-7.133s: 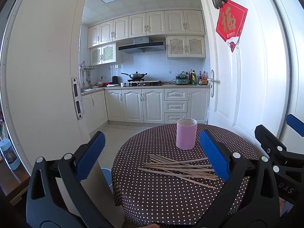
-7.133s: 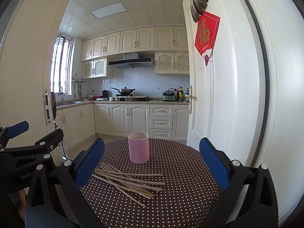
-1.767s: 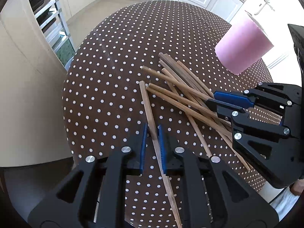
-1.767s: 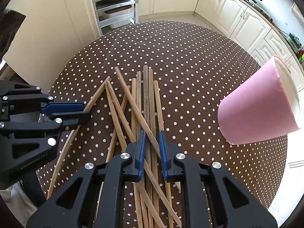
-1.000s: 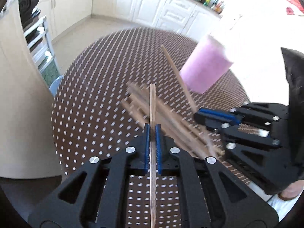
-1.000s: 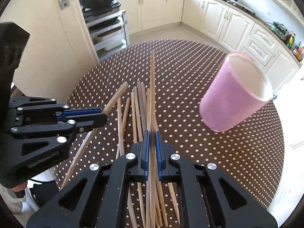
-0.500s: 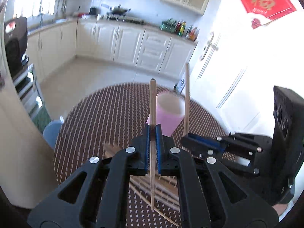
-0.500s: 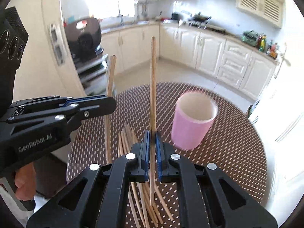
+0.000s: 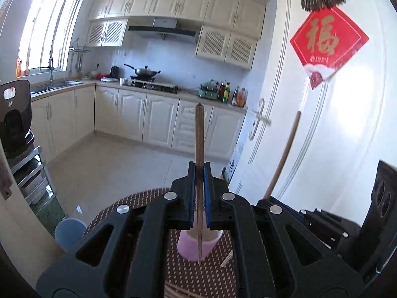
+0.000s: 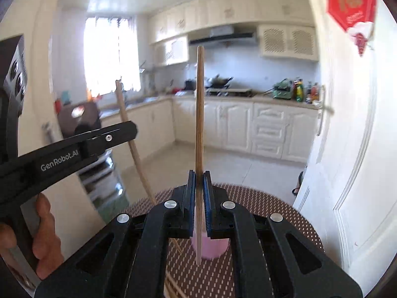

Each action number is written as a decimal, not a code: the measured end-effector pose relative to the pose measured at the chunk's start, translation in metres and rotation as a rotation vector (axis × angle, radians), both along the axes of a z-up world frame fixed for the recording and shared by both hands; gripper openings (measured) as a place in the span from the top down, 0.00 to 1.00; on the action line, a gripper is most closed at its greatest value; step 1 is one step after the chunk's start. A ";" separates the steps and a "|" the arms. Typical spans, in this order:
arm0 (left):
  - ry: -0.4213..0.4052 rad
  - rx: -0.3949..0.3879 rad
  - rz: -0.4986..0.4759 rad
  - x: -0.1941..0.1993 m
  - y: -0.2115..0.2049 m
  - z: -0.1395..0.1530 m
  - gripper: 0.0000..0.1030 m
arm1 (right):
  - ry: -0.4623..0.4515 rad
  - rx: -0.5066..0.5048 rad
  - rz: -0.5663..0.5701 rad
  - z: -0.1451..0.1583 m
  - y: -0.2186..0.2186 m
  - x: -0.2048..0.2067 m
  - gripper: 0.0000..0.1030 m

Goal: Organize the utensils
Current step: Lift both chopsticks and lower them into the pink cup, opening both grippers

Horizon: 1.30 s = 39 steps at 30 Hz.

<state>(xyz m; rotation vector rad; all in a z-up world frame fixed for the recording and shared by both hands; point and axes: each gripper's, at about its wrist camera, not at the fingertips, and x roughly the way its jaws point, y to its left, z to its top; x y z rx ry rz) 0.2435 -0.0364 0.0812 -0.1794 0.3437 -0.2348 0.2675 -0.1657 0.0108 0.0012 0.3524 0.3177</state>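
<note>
My left gripper (image 9: 198, 193) is shut on a wooden chopstick (image 9: 199, 136) that stands upright, its lower tip hanging over the pink cup (image 9: 196, 245). My right gripper (image 10: 198, 196) is shut on a second chopstick (image 10: 199, 104), also upright, above the pink cup (image 10: 213, 248). Each view shows the other gripper beside it: the right one (image 9: 285, 206) with its slanted chopstick (image 9: 285, 154), the left one (image 10: 124, 129) with its chopstick (image 10: 134, 149). Several loose chopsticks (image 10: 171, 288) lie on the table below, mostly hidden by the fingers.
The round table (image 10: 273, 213) has a brown cloth with white dots. A white door (image 9: 310, 124) with a red paper sign (image 9: 327, 42) stands at the right. A person's hand (image 10: 42, 236) holds the left gripper. Kitchen cabinets (image 9: 139, 119) and a metal rack (image 9: 29, 173) lie beyond.
Both grippers have lifted their chopsticks off the pile and tilted up from facing the table to nearly level. The chopsticks now stand upright over the pink cup.
</note>
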 end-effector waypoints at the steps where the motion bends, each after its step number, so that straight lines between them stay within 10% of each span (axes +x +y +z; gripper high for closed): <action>1: -0.026 -0.009 0.002 0.004 -0.001 0.004 0.94 | -0.012 0.012 -0.010 0.001 -0.002 0.003 0.95; 8: -0.118 -0.021 0.017 0.020 -0.010 0.011 0.94 | -0.081 0.063 -0.079 0.001 -0.008 0.022 0.95; 39: 0.082 0.098 -0.005 0.051 -0.021 -0.074 0.92 | 0.080 0.083 -0.071 -0.051 -0.019 0.052 0.95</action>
